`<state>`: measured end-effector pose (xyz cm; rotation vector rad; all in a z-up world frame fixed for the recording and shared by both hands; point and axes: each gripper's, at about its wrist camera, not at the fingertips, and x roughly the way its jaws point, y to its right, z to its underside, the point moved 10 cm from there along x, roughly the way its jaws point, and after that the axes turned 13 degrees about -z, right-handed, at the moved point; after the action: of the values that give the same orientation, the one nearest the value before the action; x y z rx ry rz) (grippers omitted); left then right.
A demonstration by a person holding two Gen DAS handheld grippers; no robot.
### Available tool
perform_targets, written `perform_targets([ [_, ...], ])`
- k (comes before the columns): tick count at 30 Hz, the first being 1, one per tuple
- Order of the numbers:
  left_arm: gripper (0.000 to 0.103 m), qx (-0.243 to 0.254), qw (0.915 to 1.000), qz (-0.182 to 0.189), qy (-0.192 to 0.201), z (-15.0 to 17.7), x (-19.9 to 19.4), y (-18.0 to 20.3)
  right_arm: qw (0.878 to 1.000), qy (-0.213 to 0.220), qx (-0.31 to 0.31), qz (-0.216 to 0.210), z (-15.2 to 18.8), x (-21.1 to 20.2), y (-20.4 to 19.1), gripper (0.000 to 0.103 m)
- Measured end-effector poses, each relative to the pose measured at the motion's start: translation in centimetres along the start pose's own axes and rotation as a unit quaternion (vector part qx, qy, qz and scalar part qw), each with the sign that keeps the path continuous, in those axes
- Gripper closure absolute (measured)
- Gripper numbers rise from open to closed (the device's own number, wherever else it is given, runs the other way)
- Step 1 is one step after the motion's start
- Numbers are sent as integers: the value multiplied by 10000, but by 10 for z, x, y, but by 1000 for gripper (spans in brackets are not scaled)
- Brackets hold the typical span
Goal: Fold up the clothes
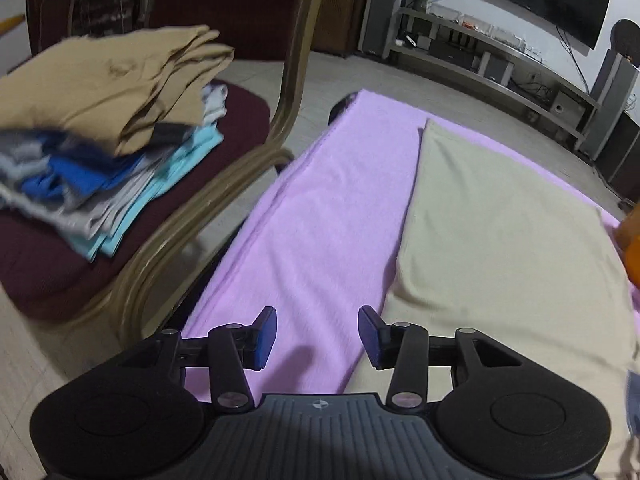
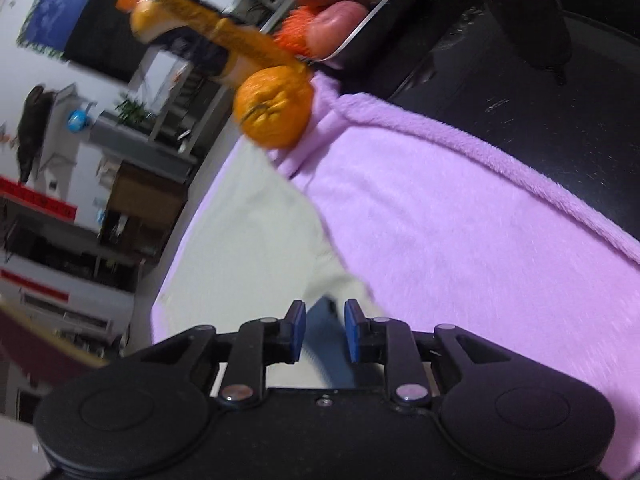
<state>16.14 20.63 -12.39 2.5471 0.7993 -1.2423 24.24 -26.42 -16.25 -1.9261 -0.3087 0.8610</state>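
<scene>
A cream garment [image 1: 500, 224] lies flat and folded on a lilac blanket [image 1: 328, 208]. My left gripper [image 1: 317, 338] is open and empty, low over the blanket just left of the garment's near left edge. In the right wrist view the same cream garment [image 2: 248, 232] lies on the lilac blanket [image 2: 460, 220]. My right gripper [image 2: 325, 330] is open over the garment's near corner, with a blue-grey bit of cloth [image 2: 328, 344] between its fingers, not clamped.
A chair [image 1: 224, 184] at left holds a stack of folded clothes [image 1: 108, 120], tan on top. An orange [image 2: 274, 108], a yellow bottle [image 2: 216, 28] and a tray of apples [image 2: 332, 4] sit at the blanket's far edge. A dark tabletop [image 2: 520, 100] shows beyond.
</scene>
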Motion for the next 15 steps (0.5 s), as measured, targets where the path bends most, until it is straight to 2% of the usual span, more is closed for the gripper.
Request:
perform_targets([
  [2,63,98,9994,274,-184,20,-7,2,9998,-174,-57,-65,15,-9,-6,79],
  [4,65,402,9978,481,-232,40,-13,16,9990,-413,-39,-139,33,-10,-8,79],
  [8,66,1252,9896,699,108,53,-24,55,9953,-862,-392,-200,64,11,-20,79],
  [13,66,1855,9750,1127,468,67,-38,107,9838,-1307,-969,-746,101,35,-59,79],
  [15,66,2062,9668,1357,661,72,-45,131,9762,-1479,-1369,-807,118,50,-73,79],
])
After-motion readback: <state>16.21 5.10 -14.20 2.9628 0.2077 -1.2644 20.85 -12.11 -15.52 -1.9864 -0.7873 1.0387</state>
